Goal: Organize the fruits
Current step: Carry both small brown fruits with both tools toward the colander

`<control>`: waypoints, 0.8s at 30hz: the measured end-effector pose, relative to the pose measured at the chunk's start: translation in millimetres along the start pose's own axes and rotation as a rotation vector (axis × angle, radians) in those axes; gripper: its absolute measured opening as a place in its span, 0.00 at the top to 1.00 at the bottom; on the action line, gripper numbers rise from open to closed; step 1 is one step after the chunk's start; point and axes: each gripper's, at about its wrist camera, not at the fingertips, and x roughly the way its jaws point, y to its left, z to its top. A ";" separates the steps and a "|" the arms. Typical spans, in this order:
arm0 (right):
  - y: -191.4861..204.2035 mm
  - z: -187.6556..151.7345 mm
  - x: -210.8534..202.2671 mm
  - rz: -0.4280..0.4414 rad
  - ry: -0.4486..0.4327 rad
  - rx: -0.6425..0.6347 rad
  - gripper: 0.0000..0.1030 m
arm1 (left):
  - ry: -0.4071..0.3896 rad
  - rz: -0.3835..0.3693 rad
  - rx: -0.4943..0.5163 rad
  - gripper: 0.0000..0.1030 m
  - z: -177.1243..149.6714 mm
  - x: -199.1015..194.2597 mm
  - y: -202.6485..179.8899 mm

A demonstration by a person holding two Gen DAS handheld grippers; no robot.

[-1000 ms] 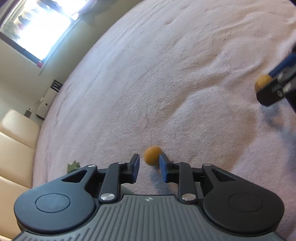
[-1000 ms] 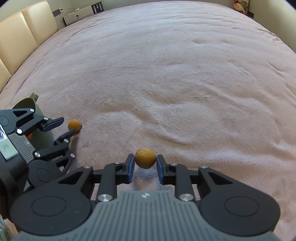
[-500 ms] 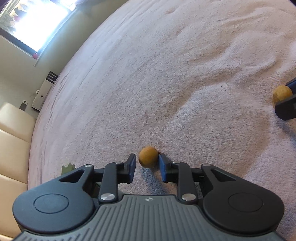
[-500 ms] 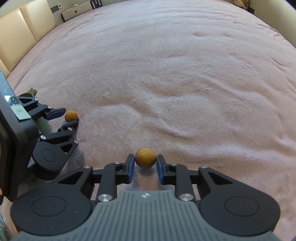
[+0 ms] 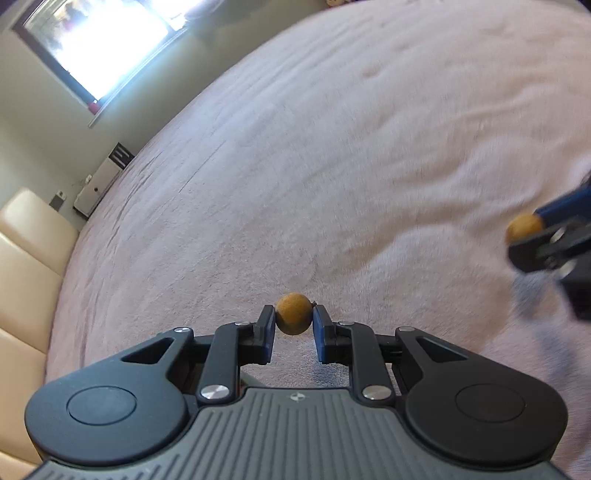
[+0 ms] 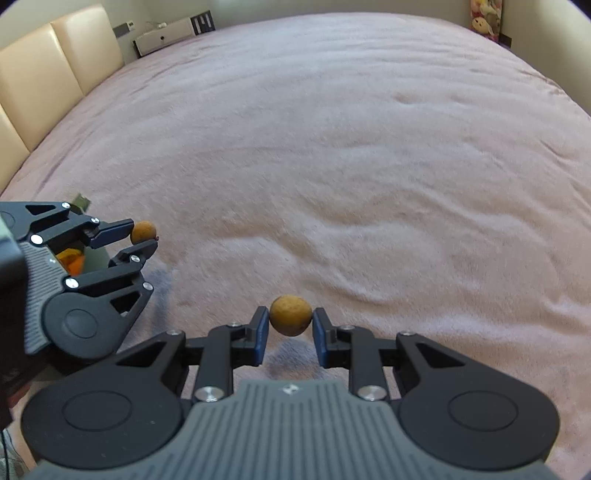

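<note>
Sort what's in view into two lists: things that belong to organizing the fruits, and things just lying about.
Part of the job:
- left gripper, shut on a small brown fruit
- right gripper, shut on another small brown fruit
- green container with orange fruit inside

Just lying about:
- pink blanket
- beige cushions
- white device
- stuffed toy
- window
</note>
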 end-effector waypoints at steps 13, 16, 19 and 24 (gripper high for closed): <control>36.0 6.8 -38.0 0.069 -0.103 -0.081 0.79 | -0.002 -0.032 -0.149 0.77 -4.0 -59.2 39.0; 45.4 6.4 -47.2 0.090 -0.130 -0.108 0.79 | 0.009 -0.048 -0.210 0.77 -12.4 -72.0 55.5; 54.9 6.2 -53.1 0.111 -0.148 -0.129 0.79 | 0.016 -0.064 -0.266 0.77 -22.0 -83.8 70.9; 72.9 7.0 -61.6 0.178 -0.167 -0.159 0.79 | 0.019 -0.158 -0.442 0.77 -40.7 -96.2 108.3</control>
